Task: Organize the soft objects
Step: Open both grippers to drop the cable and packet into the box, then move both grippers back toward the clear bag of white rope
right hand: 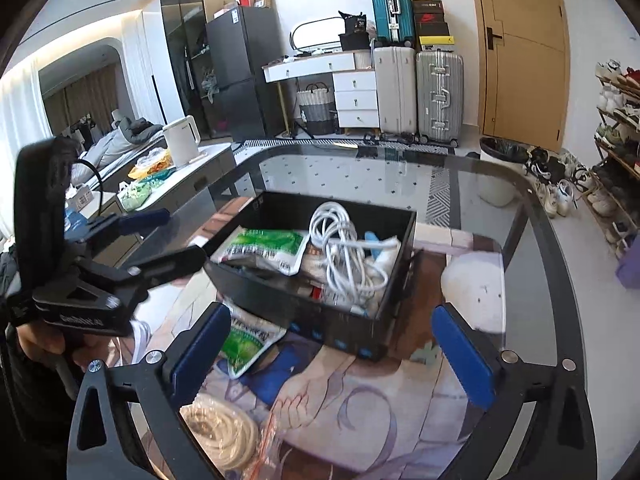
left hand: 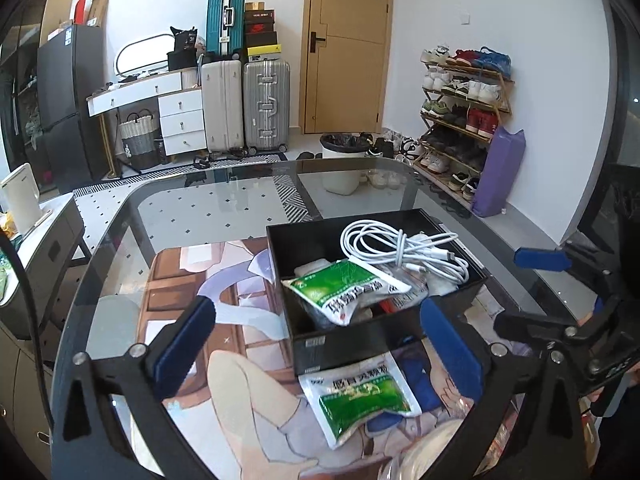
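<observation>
Now both pairs of fingers stand wide and hold nothing: the left gripper (left hand: 316,340) hovers over a green sachet (left hand: 360,396) lying on the desk's picture mat (left hand: 240,380), just in front of the black box (left hand: 340,344). The right gripper (right hand: 332,356) faces the same box (right hand: 312,280), with a bagged coil (right hand: 224,436) below it. Inside lie another green sachet (left hand: 344,292) and a white cable (left hand: 404,248). Likely next: close on the loose sachet and lift it in. Its Chinese print is not clearly readable.
</observation>
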### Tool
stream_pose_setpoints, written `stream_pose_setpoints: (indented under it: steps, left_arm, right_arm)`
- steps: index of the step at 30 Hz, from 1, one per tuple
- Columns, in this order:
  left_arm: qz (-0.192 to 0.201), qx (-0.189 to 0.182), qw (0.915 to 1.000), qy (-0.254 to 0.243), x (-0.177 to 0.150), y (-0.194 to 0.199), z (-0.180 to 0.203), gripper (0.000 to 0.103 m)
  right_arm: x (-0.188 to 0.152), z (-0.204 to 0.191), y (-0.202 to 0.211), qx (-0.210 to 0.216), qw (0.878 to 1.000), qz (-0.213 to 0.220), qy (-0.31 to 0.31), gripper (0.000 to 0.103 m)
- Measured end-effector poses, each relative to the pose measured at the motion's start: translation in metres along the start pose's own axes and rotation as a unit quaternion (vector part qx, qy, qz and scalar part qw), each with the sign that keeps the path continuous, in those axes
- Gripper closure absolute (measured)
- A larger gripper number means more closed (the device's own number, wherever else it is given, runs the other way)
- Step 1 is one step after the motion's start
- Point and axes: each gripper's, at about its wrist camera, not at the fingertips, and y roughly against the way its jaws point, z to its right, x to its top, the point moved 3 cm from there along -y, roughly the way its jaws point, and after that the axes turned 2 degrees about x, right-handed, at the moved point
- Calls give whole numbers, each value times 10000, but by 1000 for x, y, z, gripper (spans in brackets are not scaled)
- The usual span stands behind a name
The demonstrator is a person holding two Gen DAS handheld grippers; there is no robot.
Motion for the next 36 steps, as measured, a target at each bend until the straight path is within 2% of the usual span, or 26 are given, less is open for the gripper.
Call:
stream_pose_setpoints:
  steps: [8, 18, 29, 36]
  left_arm:
    - [27, 80, 10000, 15, -16, 19, -2, 0]
    - [-98, 86, 9999, 14, -35, 20, -3, 0]
    - [-125, 44, 9999, -7, -36, 19, -3, 0]
    - [-157, 65, 9999, 10, -36, 18, -5, 0]
  right_arm:
    - [-22, -12, 4, 189, 9996, -180, 77, 1]
    - [-46, -31, -11, 279, 9950, -707, 650, 1]
    - [-71, -50, -38, 577, 9854, -1219, 1037, 1]
    - [-80, -46, -55, 447, 9844, -1439, 908, 1]
